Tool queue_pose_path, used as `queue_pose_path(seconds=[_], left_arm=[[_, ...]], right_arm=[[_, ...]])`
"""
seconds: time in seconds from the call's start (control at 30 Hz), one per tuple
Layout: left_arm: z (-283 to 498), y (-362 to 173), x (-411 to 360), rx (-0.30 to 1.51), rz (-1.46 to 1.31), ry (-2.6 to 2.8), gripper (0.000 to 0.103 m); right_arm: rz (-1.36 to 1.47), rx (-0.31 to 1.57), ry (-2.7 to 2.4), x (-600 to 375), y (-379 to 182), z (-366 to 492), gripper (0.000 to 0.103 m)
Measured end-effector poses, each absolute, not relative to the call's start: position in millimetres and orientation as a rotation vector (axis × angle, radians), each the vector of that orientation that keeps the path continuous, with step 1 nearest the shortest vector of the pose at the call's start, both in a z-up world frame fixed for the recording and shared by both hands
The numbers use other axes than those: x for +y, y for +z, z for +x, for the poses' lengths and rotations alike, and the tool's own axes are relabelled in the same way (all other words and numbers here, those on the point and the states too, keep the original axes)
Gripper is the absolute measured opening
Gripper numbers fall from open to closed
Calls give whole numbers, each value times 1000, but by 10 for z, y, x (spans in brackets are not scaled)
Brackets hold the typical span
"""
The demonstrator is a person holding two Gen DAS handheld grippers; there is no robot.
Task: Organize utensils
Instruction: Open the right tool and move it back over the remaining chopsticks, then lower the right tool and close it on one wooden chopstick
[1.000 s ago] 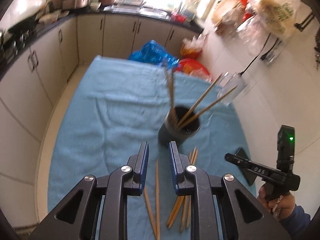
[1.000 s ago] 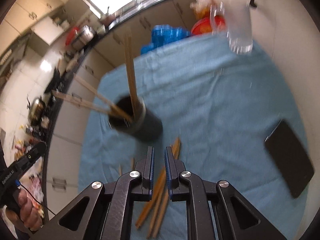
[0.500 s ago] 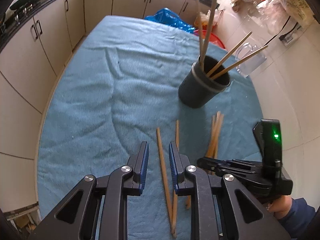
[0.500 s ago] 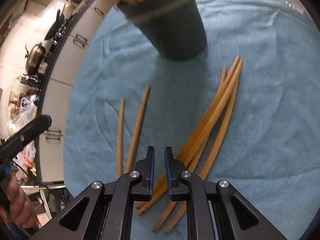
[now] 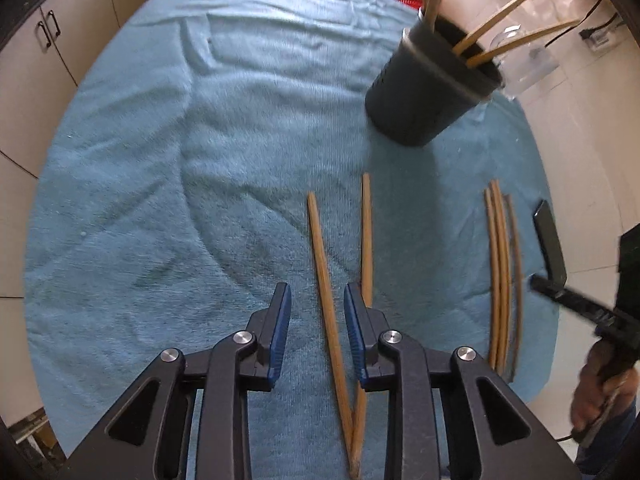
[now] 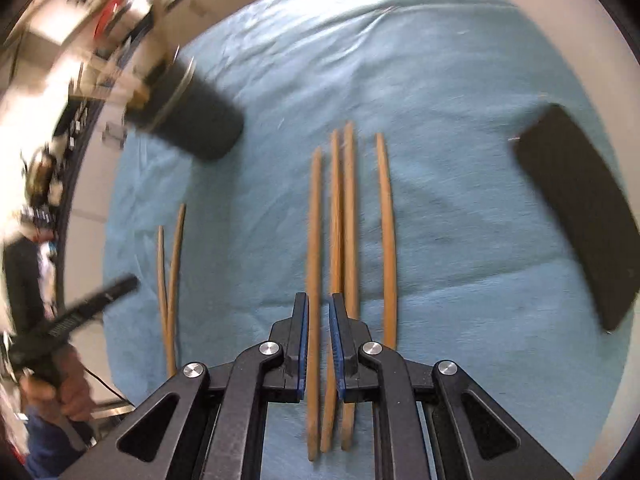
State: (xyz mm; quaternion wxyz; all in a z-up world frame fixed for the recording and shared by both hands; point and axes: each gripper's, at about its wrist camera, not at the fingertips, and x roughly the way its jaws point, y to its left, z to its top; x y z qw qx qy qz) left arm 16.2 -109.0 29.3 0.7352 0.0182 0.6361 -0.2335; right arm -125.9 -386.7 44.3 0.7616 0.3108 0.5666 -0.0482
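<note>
Surface (image 5: 168, 168), blue towel cover.
Black holder (image 5: 428, 92): ahead, right of left fingers.
Left gripper (image 5: 316, 300): fingers just widening, straddling one loose chopstick (image 5: 324, 272), not pinching.
Right gripper (image 6: 319, 312): fingers narrow, empty, above four chopsticks (image 6: 348, 216).
Advice: centre one stick, then close.

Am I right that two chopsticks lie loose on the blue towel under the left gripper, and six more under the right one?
Not quite: the right wrist view shows four chopsticks under the right gripper, not six. Two chopsticks do lie loose on the blue towel under the left gripper.
</note>
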Motion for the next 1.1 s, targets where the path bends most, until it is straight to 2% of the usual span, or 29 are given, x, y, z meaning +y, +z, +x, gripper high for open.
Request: queue_pose_path(seconds=[0.43,0.5,0.57,1.1], left_arm=[[273,117,-1322,1392,85,-533,25],[300,116,-1377,1378,125,-517,14],[303,122,-1438,1366,183,-494,8],[240,242,-1221,1329,126,-517,6]], right_arm=[[697,1193,-242,-4270,533,-1315,11],[690,1194,-253,-4253,511,-1284,11],[684,1193,-259,-4278,517,-1253,11],[519,1304,-335,-4295,184,-704,14]])
